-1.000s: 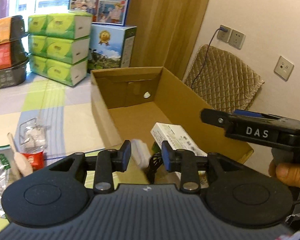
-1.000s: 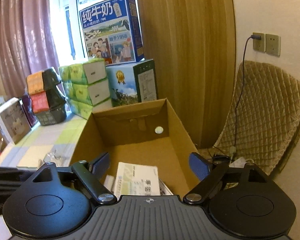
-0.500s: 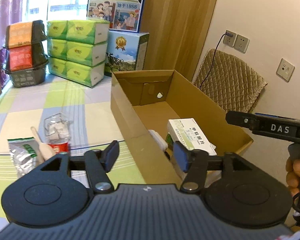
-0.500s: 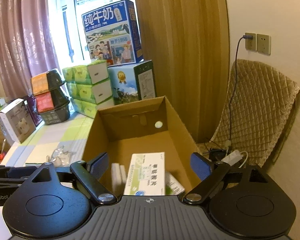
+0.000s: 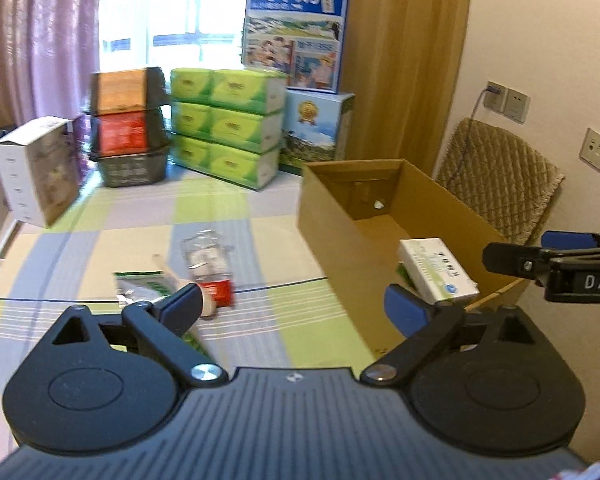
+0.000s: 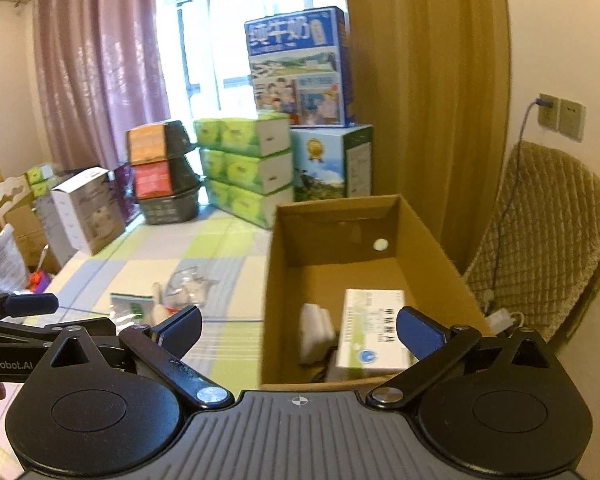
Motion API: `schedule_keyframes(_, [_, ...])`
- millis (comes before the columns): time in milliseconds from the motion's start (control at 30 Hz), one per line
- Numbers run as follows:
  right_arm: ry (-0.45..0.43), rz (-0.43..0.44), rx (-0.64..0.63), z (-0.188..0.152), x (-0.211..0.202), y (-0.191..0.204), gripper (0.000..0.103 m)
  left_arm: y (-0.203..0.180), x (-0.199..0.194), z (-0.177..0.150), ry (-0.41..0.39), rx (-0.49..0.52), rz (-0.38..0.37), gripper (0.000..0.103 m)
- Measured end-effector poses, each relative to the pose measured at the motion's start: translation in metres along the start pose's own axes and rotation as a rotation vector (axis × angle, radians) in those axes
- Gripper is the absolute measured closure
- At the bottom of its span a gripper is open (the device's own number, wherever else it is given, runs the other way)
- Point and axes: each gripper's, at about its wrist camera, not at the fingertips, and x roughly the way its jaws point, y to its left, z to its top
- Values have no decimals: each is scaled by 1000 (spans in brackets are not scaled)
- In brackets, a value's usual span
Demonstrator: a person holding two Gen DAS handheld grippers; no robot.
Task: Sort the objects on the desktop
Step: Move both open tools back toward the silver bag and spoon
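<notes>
A: Starting at the left, what lies on the table [image 5: 100,248]?

B: A green-and-silver packet [image 5: 138,286], then a clear plastic bag [image 5: 206,252] with a red label at its near end, and a pale spoon-like piece [image 5: 168,276] between them. All three are bunched together on the checked cloth, well apart from the cardboard box [image 5: 332,236].

A: And the left gripper [image 5: 296,308]?

B: Its jaws are spread wide with nothing between them; it hovers above the cloth, just beside the box's near left wall.

A: What is inside the box?

B: A white medicine carton [image 6: 374,330] with green print lies flat near the front, and a white block [image 6: 316,334] stands just left of it, seemingly touching.

A: The right gripper [image 6: 300,330]?

B: Also spread wide and empty, hanging over the box's near end.
</notes>
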Motion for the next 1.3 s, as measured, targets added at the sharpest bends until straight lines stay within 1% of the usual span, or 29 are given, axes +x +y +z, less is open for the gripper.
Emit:
schedule_keyframes(33, [0, 15, -3, 0, -1, 6, 2, 4, -5, -2, -6, -1, 12, 3])
schedule_keyframes(100, [1, 38, -12, -1, -1, 18, 2, 13, -14, -6, -13, -2, 31, 2])
schedule_keyframes(400, [19, 118, -59, -9, 7, 70, 2, 54, -40, -23, -7, -22, 125, 2])
schedule_keyframes(567, [38, 144, -72, -16, 15, 85, 2, 72, -47, -32, 2, -32, 157, 2])
schedule_keyframes(700, [59, 162, -74, -24, 24, 93, 2, 86, -46, -38, 29, -49, 170, 2])
schedule_keyframes(900, [94, 177, -86, -37, 46, 100, 2, 111, -31, -49, 69, -66, 209, 2])
schedule_keyframes(1033, [118, 185, -102, -44, 69, 105, 2, 126, -11, -57, 105, -70, 222, 2])
schedule_keyframes(1133, [138, 181, -109, -47, 93, 107, 2, 136, 8, -61, 128, -76, 214, 2])
schedule_keyframes(1300, [173, 179, -130, -52, 133, 107, 3, 148, 45, -65, 160, -97, 180, 2])
